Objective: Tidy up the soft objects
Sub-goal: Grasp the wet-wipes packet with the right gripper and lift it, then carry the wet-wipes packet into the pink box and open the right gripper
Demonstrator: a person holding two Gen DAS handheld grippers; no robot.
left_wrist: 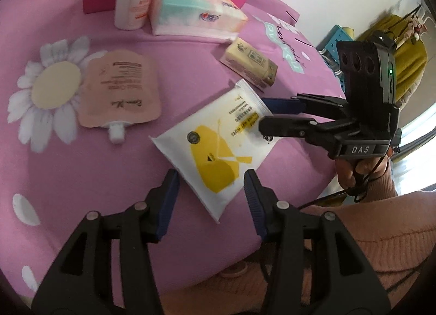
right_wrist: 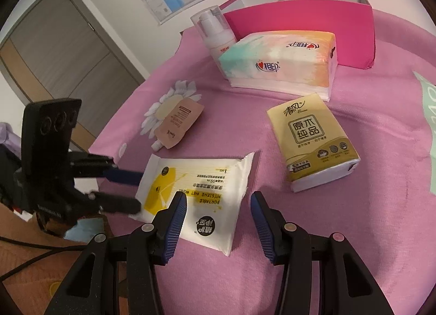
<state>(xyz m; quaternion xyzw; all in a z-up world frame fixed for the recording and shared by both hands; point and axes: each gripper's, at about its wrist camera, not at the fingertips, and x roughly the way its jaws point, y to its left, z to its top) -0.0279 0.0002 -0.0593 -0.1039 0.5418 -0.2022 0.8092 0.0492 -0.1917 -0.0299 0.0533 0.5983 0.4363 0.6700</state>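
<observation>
At the near edge of the pink cloth lies the wet wipes pack, printed "PORTABLE HYGIENE WET WIPES"; you have the left gripper and right gripper at its opposite ends, jaws apart, clamping nothing. Judge it light, limp and slick: pinch a sealed end. Farther back lie the tan tissue pack, pouch, large tissue pack and pink box.
</observation>
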